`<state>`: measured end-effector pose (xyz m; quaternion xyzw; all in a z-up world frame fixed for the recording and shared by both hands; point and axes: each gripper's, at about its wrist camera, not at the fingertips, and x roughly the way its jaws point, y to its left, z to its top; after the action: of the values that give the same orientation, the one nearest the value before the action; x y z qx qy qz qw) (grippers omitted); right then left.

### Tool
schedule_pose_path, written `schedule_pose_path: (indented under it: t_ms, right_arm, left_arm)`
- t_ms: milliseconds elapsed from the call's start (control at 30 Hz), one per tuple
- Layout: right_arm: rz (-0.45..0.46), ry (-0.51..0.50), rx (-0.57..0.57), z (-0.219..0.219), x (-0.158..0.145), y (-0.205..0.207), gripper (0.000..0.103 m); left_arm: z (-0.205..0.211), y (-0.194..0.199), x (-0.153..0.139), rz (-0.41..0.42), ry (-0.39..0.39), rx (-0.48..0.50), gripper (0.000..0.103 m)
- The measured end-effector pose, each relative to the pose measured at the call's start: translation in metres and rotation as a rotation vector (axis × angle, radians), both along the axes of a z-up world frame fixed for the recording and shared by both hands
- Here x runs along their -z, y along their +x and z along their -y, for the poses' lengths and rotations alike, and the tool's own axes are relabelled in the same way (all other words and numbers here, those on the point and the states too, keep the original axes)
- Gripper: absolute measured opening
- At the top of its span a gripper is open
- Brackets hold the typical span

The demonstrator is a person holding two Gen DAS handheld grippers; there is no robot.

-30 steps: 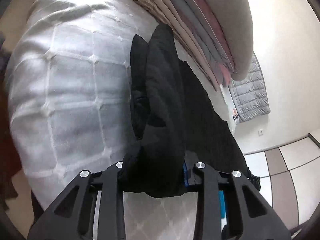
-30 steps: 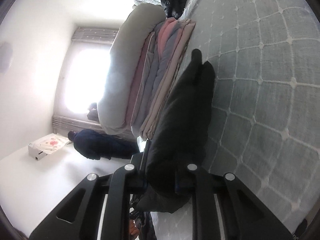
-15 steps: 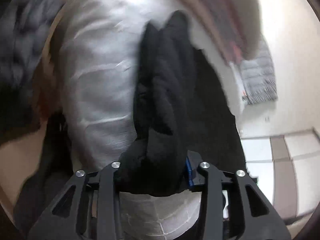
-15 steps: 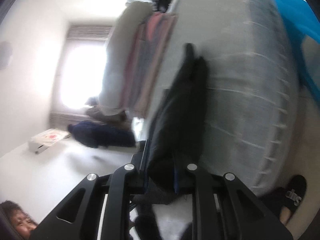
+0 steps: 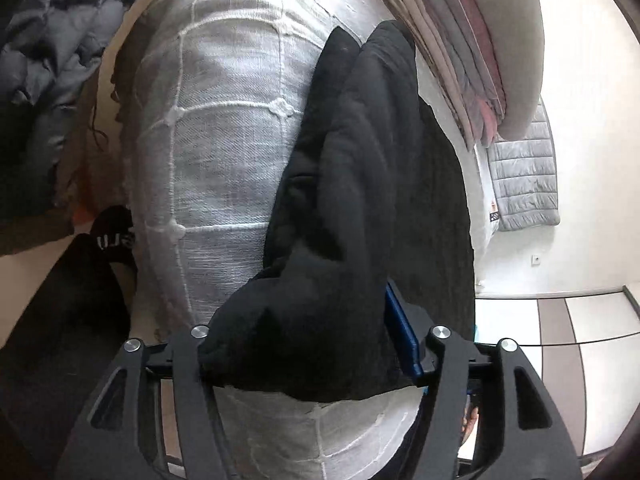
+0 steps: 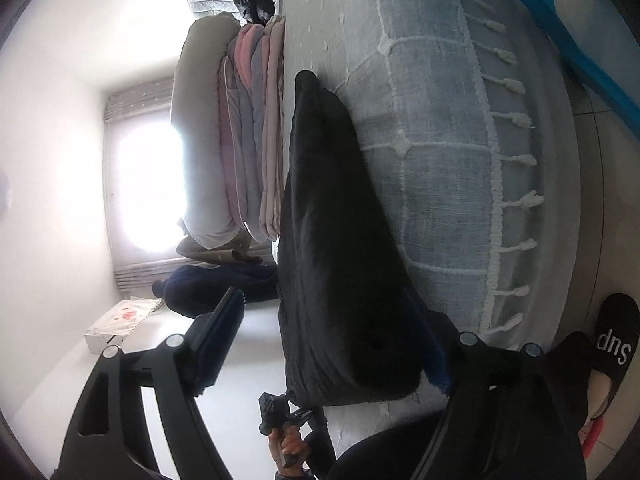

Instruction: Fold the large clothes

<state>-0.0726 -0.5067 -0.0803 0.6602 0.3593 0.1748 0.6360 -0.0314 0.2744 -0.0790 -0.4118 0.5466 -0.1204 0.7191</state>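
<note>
A large black garment (image 5: pixel 360 184) lies folded in a thick bundle on a bed with a grey-white quilted cover (image 5: pixel 224 152). My left gripper (image 5: pixel 308 344) is shut on the near end of the bundle, which fills the space between its fingers. In the right wrist view the same black garment (image 6: pixel 336 240) rests on the bed cover (image 6: pixel 440 152). My right gripper (image 6: pixel 340 336) is open wide, its jaws standing apart on either side of the garment's near end.
A stack of folded blankets (image 5: pixel 472 52) lies on the bed beyond the garment and also shows in the right wrist view (image 6: pixel 240 140). A grey puffer jacket (image 5: pixel 52 64) lies at the left. A slippered foot (image 6: pixel 612 344) stands by the bed edge. A blue frame (image 6: pixel 560 28) is nearby.
My right gripper has opened and let go of the garment. Both grippers have drawn back toward the bed's edge; the floor and slipper now show. My left gripper still grips the bundle.
</note>
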Motion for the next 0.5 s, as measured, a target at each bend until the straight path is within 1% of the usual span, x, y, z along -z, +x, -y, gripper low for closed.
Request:
schedule_pose_path:
  t_ms: [67,100,133,167,200,233,267,333,433,500]
  right_arm:
    - [-0.007,-0.018,-0.001,-0.004,-0.001,0.007,0.076]
    - [0.002,-0.044,0.003,-0.004,-0.003,0.008,0.074]
    - [-0.005,-0.079,0.004,-0.005,-0.004,0.008,0.048]
    - [-0.007,-0.095,0.006,-0.007,-0.005,0.007,0.028]
    - [0.011,-0.089,0.019,-0.009,-0.008,0.006,0.028]
    - [0.026,-0.109,0.027,-0.012,-0.013,0.005,0.026]
    - [0.045,-0.127,0.035,-0.015,-0.020,0.003,0.024]
    - [0.078,-0.129,0.048,-0.017,-0.029,0.000,0.022]
    - [0.126,-0.128,0.054,-0.022,-0.051,-0.002,0.021]
    - [0.162,-0.135,0.036,-0.025,-0.069,-0.007,0.020]
  left_arm:
    - [0.004,0.001,0.005,-0.005,-0.030,-0.010,0.061]
    - [0.007,0.003,0.005,-0.004,-0.037,-0.012,0.061]
    - [0.009,0.003,0.005,0.011,-0.036,-0.019,0.060]
    - [0.010,0.001,0.004,0.032,-0.029,-0.022,0.055]
    - [0.011,0.000,0.002,0.046,-0.026,-0.020,0.043]
    - [0.011,-0.001,0.000,0.056,-0.029,-0.018,0.036]
    - [0.011,-0.002,-0.004,0.070,-0.029,-0.013,0.034]
    - [0.012,-0.003,-0.010,0.083,-0.018,-0.003,0.029]
    - [0.014,-0.004,-0.024,0.099,-0.026,0.009,0.027]
    - [0.013,-0.009,-0.038,0.117,-0.028,0.023,0.027]
